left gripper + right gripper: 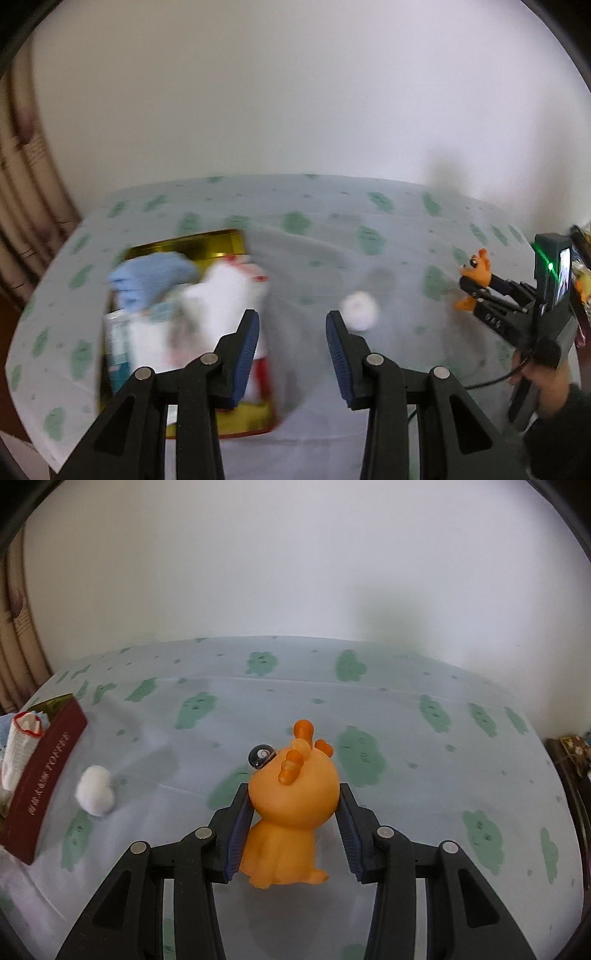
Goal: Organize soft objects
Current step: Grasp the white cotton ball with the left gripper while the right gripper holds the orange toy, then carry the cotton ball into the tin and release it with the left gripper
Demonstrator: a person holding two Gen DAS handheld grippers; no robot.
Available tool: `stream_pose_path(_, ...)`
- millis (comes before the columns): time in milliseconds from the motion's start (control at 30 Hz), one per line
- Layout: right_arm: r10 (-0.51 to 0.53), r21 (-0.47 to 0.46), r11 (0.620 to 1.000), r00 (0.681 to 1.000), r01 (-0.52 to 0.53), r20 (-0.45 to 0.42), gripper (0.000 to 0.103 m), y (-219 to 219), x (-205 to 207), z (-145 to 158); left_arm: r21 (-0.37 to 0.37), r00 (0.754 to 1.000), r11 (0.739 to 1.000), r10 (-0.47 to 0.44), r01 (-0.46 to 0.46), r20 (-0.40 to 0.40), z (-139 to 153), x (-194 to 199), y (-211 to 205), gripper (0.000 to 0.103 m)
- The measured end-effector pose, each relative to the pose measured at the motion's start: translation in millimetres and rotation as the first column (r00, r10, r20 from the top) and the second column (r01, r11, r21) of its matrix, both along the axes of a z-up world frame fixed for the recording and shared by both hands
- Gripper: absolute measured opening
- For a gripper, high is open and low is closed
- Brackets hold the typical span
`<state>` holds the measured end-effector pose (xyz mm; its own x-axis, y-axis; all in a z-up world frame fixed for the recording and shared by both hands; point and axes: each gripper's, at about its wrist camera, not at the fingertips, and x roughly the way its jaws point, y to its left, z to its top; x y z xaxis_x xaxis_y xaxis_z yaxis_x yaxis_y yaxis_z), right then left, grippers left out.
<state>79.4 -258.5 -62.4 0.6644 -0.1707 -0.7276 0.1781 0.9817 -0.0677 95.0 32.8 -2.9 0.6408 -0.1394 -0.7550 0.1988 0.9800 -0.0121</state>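
left wrist: blue cloth [151, 280], tin [192, 243] interior

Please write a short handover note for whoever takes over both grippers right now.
Left gripper: open, empty, held above the cloth beside the tin.
Right gripper: shut on the orange toy, lifted off the table.
Tin: at the left of the table, already holding a blue cloth and white soft items.
White pompom: loose on the tablecloth just beside the tin.
Left to do: put the orange toy in the tin, then the pompom.
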Motion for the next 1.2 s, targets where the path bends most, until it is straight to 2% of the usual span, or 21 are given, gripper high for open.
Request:
stream_pose_path(167, -0.021, -0.041, 0.999, 0.999, 0.022, 0.028, 0.042, -5, -13, -7, -0.031, 0.995, 0.996, -0.085, 0.083, -0.056, -18, 28, -44, 0.038)
stream_pose_path(467, -0.011, -0.063, 0.998, 1.0, 0.012, 0.016, 0.043, -1, -10, -10, 0.005, 0.983, 0.997, -0.071, 0.073, -0.171, -67, 64, -77, 0.038)
stream_pose_path(667, -0.019, -0.011, 1.0, 1.0, 0.019, 0.014, 0.044, -9, -10, -12, 0.03, 0.986, 0.999, -0.011, 0.016, -0.165, -81, 75, -73, 0.038)
stream_pose_path(1100, -0.012, -0.023, 1.0, 1.0, 0.012, -0.003, 0.044, -4, -7, -15, 0.016, 0.98, 0.999, -0.031, 0.035, -0.195, -108, 87, -79, 0.038)
stream_pose_path(1133, -0.012, -0.021, 1.0, 1.0, 0.012, -0.003, 0.044, -4, -7, -15, 0.009, 0.98, 0.999, -0.029, 0.032, -0.198, -109, 87, -79, 0.037)
stream_pose_path(1200, -0.013, -0.02, 1.0, 1.0, 0.013, -0.004, 0.044, -5, -7, -15, -0.019, 0.98, 1.0, -0.025, 0.022, -0.199, -110, 86, -74, 0.029)
